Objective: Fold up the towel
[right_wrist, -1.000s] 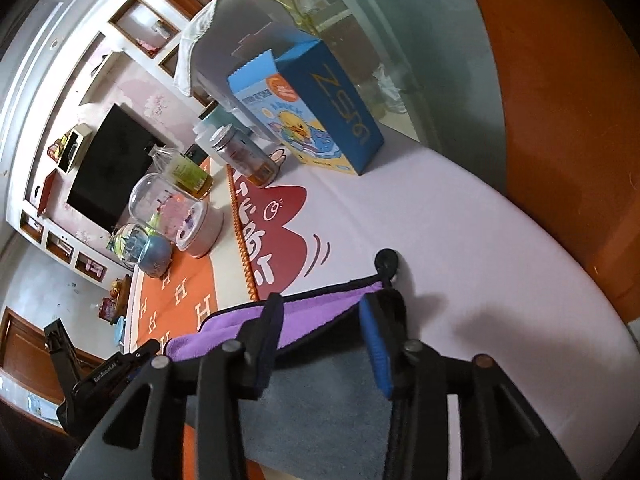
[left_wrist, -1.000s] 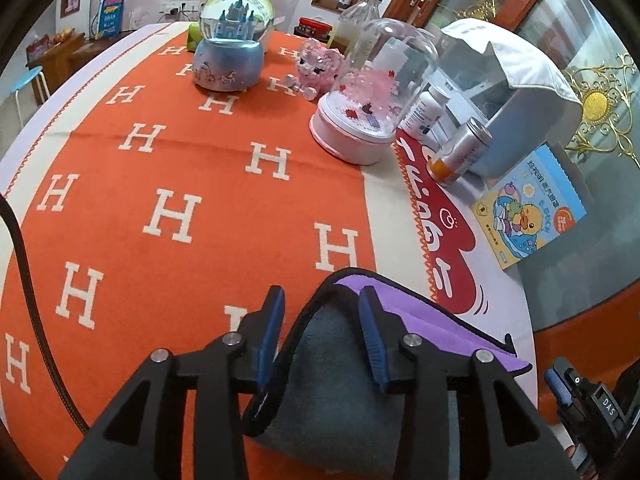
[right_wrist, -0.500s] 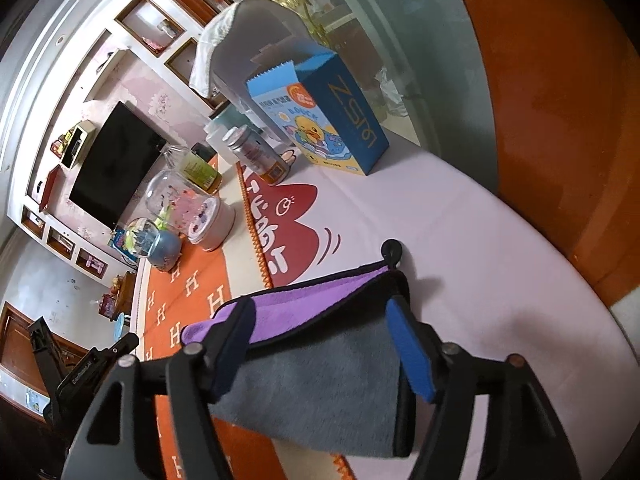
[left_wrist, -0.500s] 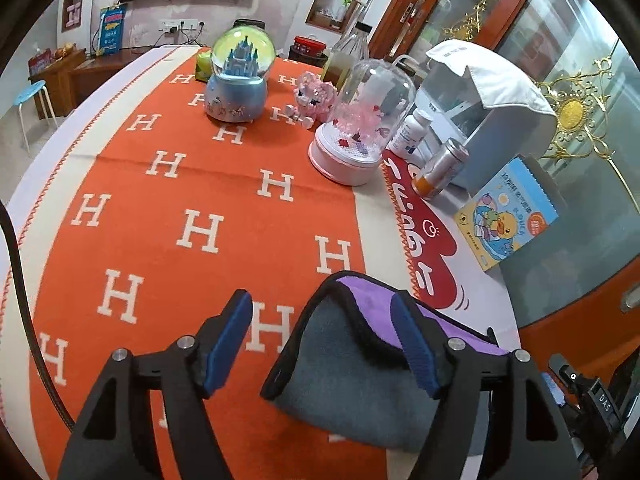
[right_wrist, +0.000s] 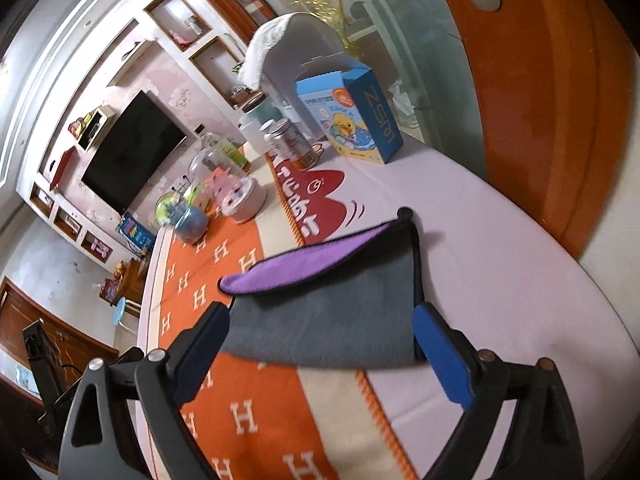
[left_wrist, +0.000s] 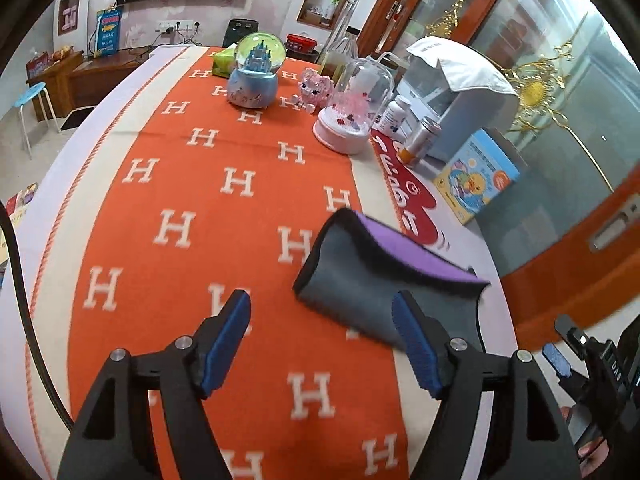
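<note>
Desk [left_wrist: 92, 120]: carried an orange cloth [left_wrist: 208, 208] patterned with white H letters, with a pale border and a red printed patch near the towel.
Towel [left_wrist: 356, 280]: lay folded on the desk at the cloth's right border, grey face up, a purple inner layer [right_wrist: 304, 260] showing along its far edge, black piping around the rim, a small loop at one corner [right_wrist: 405, 213].
White appliance [left_wrist: 460, 92]: stood at the far right under a white cover.
Blue box [left_wrist: 476, 178]: printed with a yellow duck, stood just in front of the appliance.
Pink dome [left_wrist: 354, 112]: clear-topped, on a pink base, beside a blue snow globe [left_wrist: 256, 76] further back.
Can [right_wrist: 290, 142]: lay tilted between the dome and the blue box.
Left gripper [left_wrist: 322, 340]: jaws wide apart, nothing between them, just short of the towel's near edge.
Right gripper [right_wrist: 320, 340]: jaws wide apart, straddling the towel's near edge from above; contact could not be judged.
</note>
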### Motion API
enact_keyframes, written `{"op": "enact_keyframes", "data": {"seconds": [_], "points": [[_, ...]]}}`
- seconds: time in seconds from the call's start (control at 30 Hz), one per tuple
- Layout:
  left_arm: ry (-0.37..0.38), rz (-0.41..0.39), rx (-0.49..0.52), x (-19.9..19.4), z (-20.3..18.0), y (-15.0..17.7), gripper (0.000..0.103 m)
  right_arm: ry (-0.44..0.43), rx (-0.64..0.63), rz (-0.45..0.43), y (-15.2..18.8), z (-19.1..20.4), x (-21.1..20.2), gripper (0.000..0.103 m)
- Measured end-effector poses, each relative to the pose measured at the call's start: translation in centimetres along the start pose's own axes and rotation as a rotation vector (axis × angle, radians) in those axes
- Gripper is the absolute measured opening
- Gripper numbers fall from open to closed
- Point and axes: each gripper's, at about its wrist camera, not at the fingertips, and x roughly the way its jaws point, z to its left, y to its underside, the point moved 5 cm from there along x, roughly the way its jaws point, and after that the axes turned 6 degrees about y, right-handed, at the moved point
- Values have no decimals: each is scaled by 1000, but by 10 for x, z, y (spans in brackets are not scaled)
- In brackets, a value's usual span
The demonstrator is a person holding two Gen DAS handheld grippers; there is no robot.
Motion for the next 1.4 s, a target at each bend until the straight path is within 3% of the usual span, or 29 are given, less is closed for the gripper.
{"op": "enact_keyframes", "data": {"seconds": [0.33, 0.4, 0.67, 0.83, 1.17, 1.4], "points": [[-14, 37, 56, -79, 28, 69, 73, 25, -11, -19, 81, 24, -59, 97], [-33, 40, 77, -96, 36, 83, 77, 24, -8, -7, 98, 28, -65, 97], [-64, 45, 88, -141, 65, 121, 79, 50, -35, 59, 164, 38, -86, 97], [-104, 90, 86, -157, 77, 146, 80, 48, -105, 122, 194, 52, -96, 97], [-161, 111, 35, -189, 81, 177, 80, 32, -286, 192, 215, 80, -118, 97], [-150, 80, -10, -203, 61, 181, 83, -9, -385, 246, 219, 90, -140, 98]]}}
